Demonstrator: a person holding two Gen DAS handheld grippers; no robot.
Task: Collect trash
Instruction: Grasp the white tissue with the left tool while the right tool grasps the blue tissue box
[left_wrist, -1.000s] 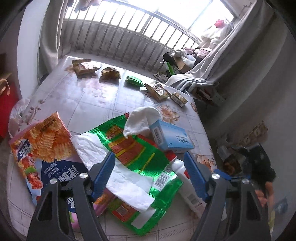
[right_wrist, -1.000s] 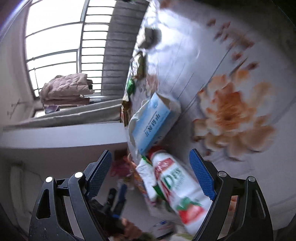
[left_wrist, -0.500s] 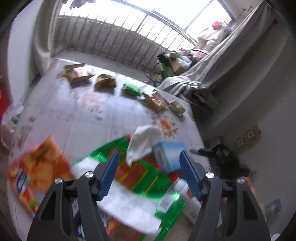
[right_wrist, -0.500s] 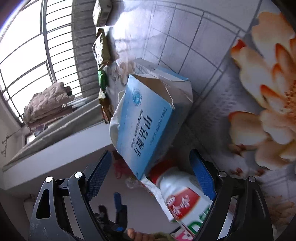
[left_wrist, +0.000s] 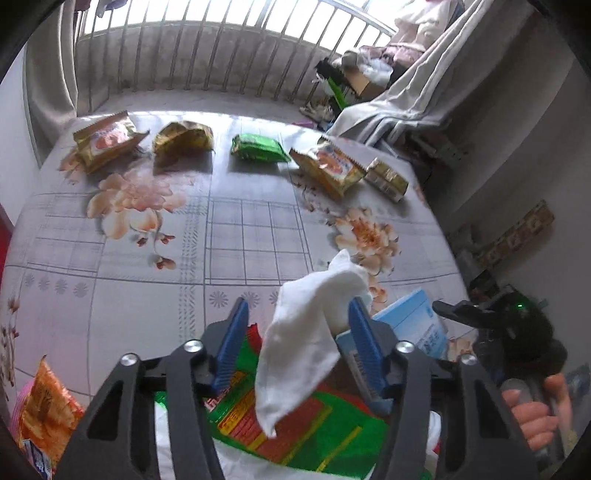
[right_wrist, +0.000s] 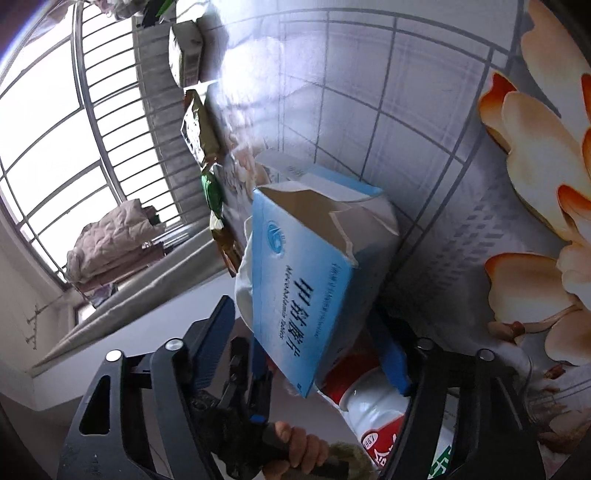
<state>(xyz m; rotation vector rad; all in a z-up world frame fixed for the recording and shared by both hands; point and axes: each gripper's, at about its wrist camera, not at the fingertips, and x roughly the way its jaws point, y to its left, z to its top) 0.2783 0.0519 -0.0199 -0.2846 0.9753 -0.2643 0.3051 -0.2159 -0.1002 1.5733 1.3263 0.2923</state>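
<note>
Daylight pours through the barred window (left_wrist: 229, 37) at twelve o'clock in the left wrist view, blowing the panes out to white. The floral tablecloth (left_wrist: 147, 236) below is evenly lit, and the snack packets along its far edge cast short, soft shadows toward the camera. In the right wrist view the same window (right_wrist: 55, 122) burns white at nine to ten o'clock, and a patch of glare washes out the cloth (right_wrist: 258, 62) near twelve. Both frames are sharp at centre, with heavy fisheye bending and dark vignetted corners.
</note>
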